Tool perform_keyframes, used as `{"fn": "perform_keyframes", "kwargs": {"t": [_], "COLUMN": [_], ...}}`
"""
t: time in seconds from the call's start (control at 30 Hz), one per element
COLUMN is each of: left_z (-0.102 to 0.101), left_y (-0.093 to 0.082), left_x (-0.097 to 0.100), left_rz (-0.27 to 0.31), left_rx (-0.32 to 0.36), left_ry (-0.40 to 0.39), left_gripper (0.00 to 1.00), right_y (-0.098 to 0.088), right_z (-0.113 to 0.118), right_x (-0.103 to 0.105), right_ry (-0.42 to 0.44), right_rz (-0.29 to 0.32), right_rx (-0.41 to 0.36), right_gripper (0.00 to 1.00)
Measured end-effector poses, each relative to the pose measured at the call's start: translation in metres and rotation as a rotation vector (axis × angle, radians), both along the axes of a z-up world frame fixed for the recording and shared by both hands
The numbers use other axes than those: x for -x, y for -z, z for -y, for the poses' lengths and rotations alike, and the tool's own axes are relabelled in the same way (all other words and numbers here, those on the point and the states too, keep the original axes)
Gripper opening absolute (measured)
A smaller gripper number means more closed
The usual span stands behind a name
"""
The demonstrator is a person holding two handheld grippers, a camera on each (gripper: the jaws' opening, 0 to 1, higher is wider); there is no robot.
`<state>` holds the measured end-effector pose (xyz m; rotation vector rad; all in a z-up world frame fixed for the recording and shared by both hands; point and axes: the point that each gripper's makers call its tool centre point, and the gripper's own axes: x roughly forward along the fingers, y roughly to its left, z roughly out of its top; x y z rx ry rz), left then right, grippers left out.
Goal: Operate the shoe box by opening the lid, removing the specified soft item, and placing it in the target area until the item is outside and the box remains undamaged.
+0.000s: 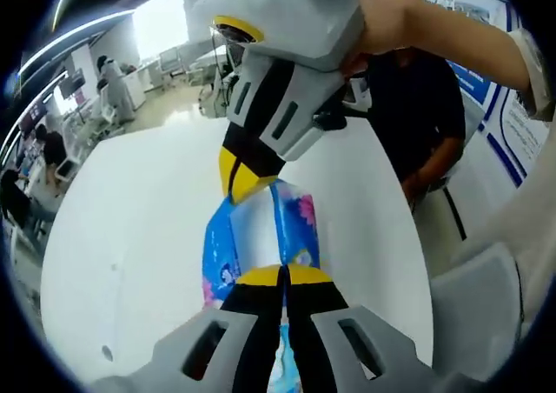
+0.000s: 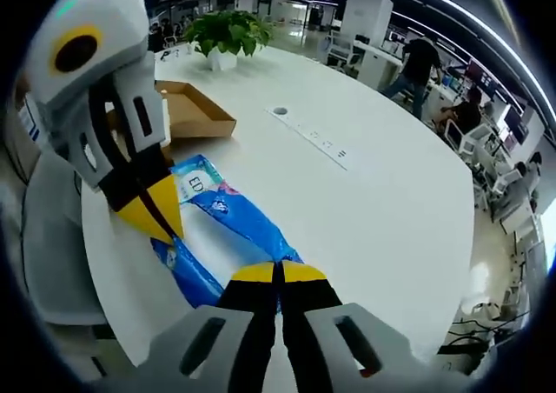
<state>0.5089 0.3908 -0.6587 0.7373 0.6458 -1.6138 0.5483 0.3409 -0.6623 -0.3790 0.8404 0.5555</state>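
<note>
Over the white bench (image 2: 382, 176), we pinch the blue tissue pack (image 2: 230, 223) with both grippers' jaws, left gripper (image 1: 282, 276) and right gripper (image 2: 278, 273) at opposite ends, apparently to steady its placement.

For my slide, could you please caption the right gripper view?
Both grippers pinch a blue tissue pack above the white table.

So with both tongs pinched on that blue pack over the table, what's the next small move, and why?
Probably lower the blue pack to the white table and release. The left tongs and right tongs each grip an end, and it is already outside the open cardboard box.
</note>
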Motion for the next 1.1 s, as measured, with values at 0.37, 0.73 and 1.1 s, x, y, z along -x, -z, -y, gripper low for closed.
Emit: {"fn": "perform_keyframes", "kwargs": {"t": [0.37, 0.73, 1.1], "left_z": [0.027, 0.047, 0.05], "left_y": [0.016, 0.039, 0.068], "left_x": [-0.002, -0.002, -0.005], "left_rz": [-0.039, -0.055, -0.078], "left_rx": [0.011, 0.016, 0.001], "left_ry": [0.015, 0.035, 0.051], "left_gripper": [0.0, 0.0, 0.0], "right_y": [0.015, 0.041, 0.069], "right_z": [0.023, 0.045, 0.052], "right_x": [-0.005, -0.004, -0.006], "right_ry": [0.009, 0.045, 0.073], "right_rz": [-0.027, -0.037, -0.065], "right_rx": [0.032, 0.059, 0.057], "right_gripper": [0.0, 0.0, 0.0]}}
